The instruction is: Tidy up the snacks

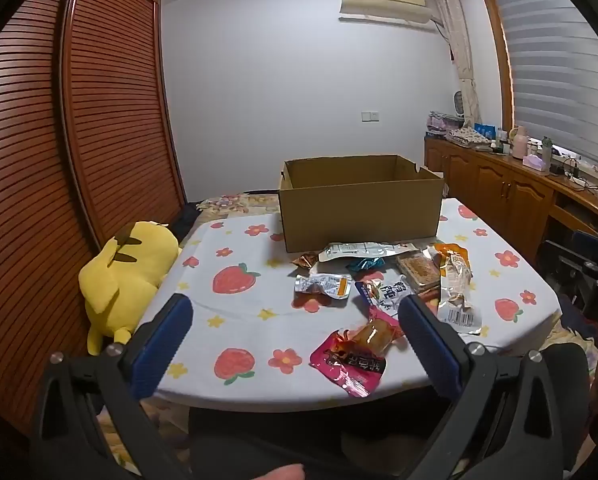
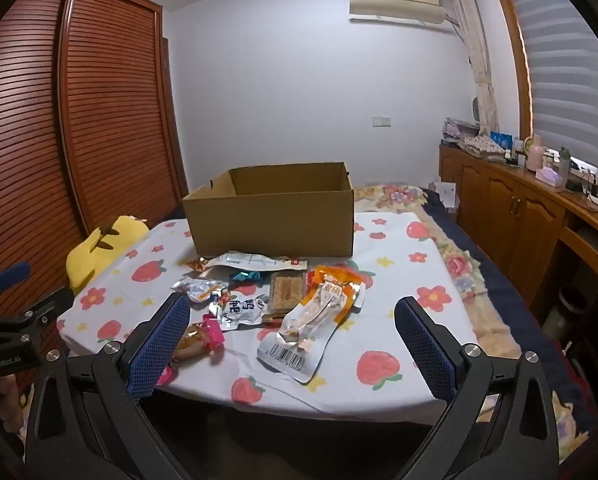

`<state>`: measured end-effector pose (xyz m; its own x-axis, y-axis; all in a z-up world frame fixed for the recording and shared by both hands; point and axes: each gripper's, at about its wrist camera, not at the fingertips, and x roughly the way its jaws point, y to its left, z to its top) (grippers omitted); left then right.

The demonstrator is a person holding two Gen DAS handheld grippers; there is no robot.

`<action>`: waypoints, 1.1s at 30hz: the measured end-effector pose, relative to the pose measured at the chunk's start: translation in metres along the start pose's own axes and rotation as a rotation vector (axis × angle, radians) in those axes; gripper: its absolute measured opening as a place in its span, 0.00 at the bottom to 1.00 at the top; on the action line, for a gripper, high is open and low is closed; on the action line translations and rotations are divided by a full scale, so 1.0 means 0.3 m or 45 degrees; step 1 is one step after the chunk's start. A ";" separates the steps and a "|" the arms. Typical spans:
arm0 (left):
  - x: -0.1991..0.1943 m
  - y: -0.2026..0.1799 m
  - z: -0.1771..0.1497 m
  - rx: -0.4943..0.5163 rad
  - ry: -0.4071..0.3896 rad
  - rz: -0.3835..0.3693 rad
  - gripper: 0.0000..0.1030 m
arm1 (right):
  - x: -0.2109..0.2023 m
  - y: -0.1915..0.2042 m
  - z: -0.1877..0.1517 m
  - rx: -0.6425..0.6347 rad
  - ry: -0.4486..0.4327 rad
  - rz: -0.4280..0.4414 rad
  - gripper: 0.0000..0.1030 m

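An open brown cardboard box [image 1: 359,212] stands at the far side of the table; it also shows in the right wrist view [image 2: 273,220]. Several snack packets lie in front of it: a pink packet [image 1: 349,354] nearest, an orange and clear barcode packet [image 2: 315,320], a white packet [image 2: 239,310], a silver one [image 1: 321,285], a long white one [image 1: 363,250]. My left gripper [image 1: 295,320] is open and empty above the table's near edge. My right gripper [image 2: 293,322] is open and empty, with the barcode packet between its fingers' lines of sight.
The table wears a white cloth with strawberries and flowers [image 1: 235,280]. A yellow plush toy [image 1: 127,276] lies at the left edge. A slatted wooden wardrobe [image 1: 59,160] is on the left, wooden cabinets [image 2: 519,220] on the right.
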<state>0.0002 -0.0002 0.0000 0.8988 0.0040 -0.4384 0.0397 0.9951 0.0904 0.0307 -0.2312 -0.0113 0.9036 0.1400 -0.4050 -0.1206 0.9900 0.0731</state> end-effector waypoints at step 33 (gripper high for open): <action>-0.032 0.001 0.025 -0.017 -0.038 -0.001 1.00 | -0.004 -0.004 -0.005 0.010 0.003 0.002 1.00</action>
<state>-0.0052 -0.0007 0.0109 0.9113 0.0002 -0.4118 0.0349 0.9964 0.0778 0.0293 -0.2324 -0.0123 0.9024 0.1419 -0.4068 -0.1191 0.9896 0.0811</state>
